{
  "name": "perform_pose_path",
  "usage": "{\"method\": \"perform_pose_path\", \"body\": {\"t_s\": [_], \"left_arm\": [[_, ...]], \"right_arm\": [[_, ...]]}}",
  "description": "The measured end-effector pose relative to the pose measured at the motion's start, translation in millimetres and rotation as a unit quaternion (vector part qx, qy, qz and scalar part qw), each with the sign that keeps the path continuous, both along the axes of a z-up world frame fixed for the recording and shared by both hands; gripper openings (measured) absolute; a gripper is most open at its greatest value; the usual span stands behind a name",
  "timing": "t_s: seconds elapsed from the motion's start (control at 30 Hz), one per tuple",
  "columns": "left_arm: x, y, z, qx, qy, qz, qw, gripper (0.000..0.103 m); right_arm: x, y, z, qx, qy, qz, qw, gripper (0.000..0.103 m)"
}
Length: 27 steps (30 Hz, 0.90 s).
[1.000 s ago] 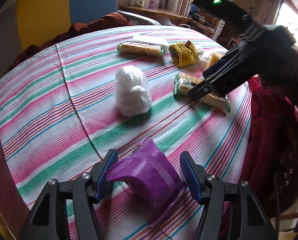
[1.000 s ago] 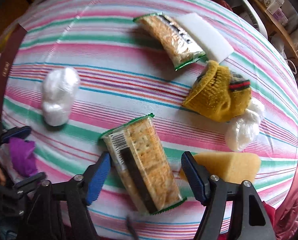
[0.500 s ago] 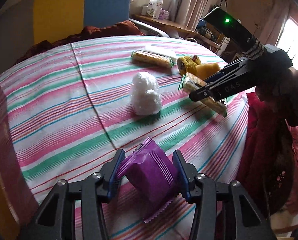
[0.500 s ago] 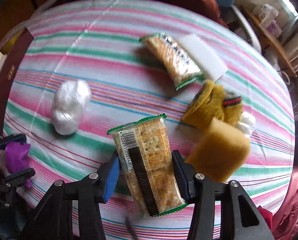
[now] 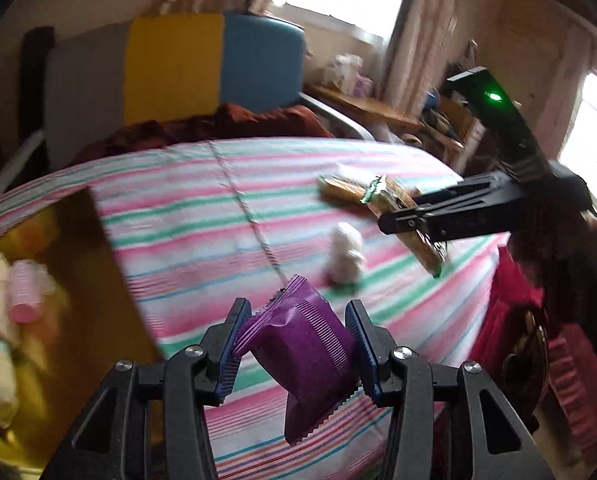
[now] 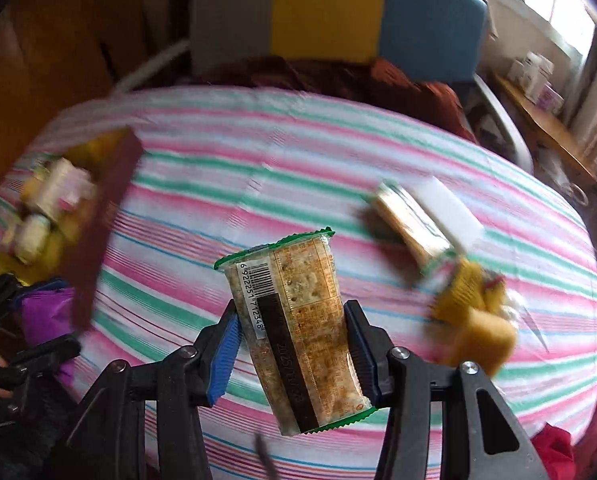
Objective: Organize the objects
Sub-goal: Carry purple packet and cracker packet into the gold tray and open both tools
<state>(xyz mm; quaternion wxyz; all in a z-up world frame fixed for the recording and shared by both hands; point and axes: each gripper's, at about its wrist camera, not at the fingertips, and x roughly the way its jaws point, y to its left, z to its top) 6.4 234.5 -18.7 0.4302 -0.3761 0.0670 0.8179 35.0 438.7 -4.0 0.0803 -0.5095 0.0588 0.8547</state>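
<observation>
Left hand-held gripper [image 5: 296, 354] clenched on purple snack pouch [image 5: 304, 358], right hand-held gripper [image 6: 292, 354] clenched on cracker packet [image 6: 298, 332]; both held above striped desk [image 6: 378, 148]; slick wrappers may slip if swung toward box [image 6: 98, 216].

Stripes of pink, green and white on the worktop [image 6: 338, 152]

Left claw [image 5: 296, 344] grips a purple packet [image 5: 302, 356]; right claw [image 6: 294, 348] has blue pads [image 6: 226, 356] around a green-edged, tan cracker pack [image 6: 298, 320].
</observation>
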Motion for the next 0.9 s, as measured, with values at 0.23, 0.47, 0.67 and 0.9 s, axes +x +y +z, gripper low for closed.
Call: {"method": "perform_pose_path", "body": {"t_s": [0.23,0.47,0.67,0.9], "left_arm": [[-35,-70,11,0.008,0.003,0.098,0.9951,0.050],[-57,-147,2,-0.011,0.007,0.189,0.9818,0.050],[-72,-206,-7,-0.022,0.004,0.263,0.9645,0.052],[-82,-244,-13,-0.010,-0.009,0.314,0.9494,0.073]], "right_arm": [[-43,-74,30,-0.055,0.043,0.062,0.996,0.050],[-76,-133,29,-0.118,0.059,0.108,0.985,0.050],[-104,-187,13,-0.165,0.054,0.141,0.975,0.051],[-122,-234,-2,-0.222,0.043,0.159,0.961,0.072]]}}
